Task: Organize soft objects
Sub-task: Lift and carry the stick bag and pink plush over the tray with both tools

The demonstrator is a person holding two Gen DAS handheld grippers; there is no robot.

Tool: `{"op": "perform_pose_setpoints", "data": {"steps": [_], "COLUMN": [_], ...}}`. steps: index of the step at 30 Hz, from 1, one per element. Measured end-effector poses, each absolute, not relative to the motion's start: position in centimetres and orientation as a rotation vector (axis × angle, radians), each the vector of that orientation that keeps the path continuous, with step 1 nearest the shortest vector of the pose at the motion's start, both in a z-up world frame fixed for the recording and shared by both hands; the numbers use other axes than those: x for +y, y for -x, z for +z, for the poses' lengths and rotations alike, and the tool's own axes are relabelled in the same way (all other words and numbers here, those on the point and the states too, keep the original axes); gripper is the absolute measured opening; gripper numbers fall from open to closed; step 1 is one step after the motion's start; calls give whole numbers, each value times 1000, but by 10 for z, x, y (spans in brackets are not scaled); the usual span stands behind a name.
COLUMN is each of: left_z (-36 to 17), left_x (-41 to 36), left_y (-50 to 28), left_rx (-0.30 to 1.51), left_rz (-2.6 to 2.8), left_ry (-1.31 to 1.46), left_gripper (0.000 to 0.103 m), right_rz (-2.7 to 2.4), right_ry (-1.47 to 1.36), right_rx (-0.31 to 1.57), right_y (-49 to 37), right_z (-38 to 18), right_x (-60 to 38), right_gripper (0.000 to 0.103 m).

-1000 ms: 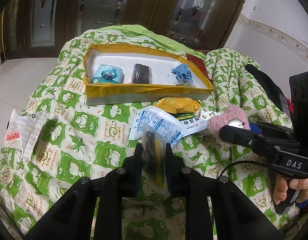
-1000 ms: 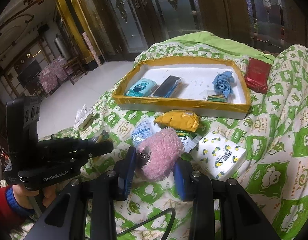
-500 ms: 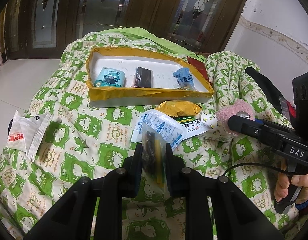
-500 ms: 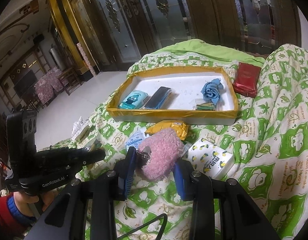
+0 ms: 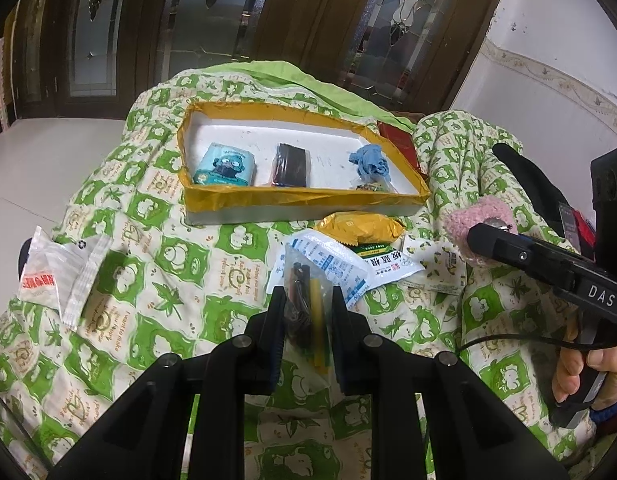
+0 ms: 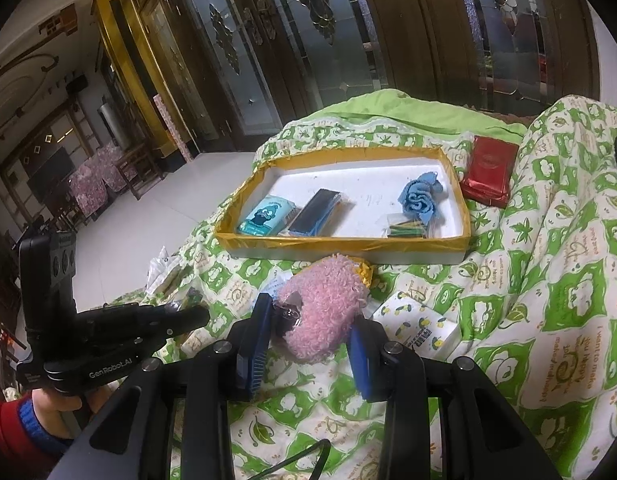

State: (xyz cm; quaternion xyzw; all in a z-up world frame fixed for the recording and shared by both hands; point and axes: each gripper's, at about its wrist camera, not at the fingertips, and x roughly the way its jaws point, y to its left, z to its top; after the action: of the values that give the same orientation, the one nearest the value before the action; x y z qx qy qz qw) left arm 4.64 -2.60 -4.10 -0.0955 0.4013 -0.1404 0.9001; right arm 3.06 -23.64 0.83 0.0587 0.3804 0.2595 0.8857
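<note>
In the lower centre of the left wrist view, a clear pouch of sticks (image 5: 308, 304) is pinched upright by the left gripper (image 5: 307, 312). In the right wrist view, the pink plush (image 6: 324, 312) is clamped by the right gripper (image 6: 308, 340), seemingly lifted. The yellow-rimmed tray (image 6: 348, 246) lies ahead, upper centre, nearer the plush.

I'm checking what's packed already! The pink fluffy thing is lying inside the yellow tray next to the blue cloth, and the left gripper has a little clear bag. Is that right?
Not quite. The pink fluffy thing is not in the yellow tray; the right gripper holds it above the quilt, as the right wrist view shows. The blue cloth is in the tray, and the left gripper does hold a little clear bag.
</note>
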Motion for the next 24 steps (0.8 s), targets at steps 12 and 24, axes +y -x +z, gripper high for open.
{"op": "perform_pose_setpoints", "data": {"steps": [12,24], "left_z": [-27,-19], "left_x": [-22,-13], "left_y": [-52,-64], "left_rx": [801,794], "left_rz": [-268,-250], "left_ry": [160,155], "left_gripper": [20,20], "right_rz": [544,529], "right_ry": [-117,-112], "right_rx": [796,796], "right_y": [-36,-60], "right_z": [20,36], "right_x": [-239,-248], "right_gripper": [38,38]}}
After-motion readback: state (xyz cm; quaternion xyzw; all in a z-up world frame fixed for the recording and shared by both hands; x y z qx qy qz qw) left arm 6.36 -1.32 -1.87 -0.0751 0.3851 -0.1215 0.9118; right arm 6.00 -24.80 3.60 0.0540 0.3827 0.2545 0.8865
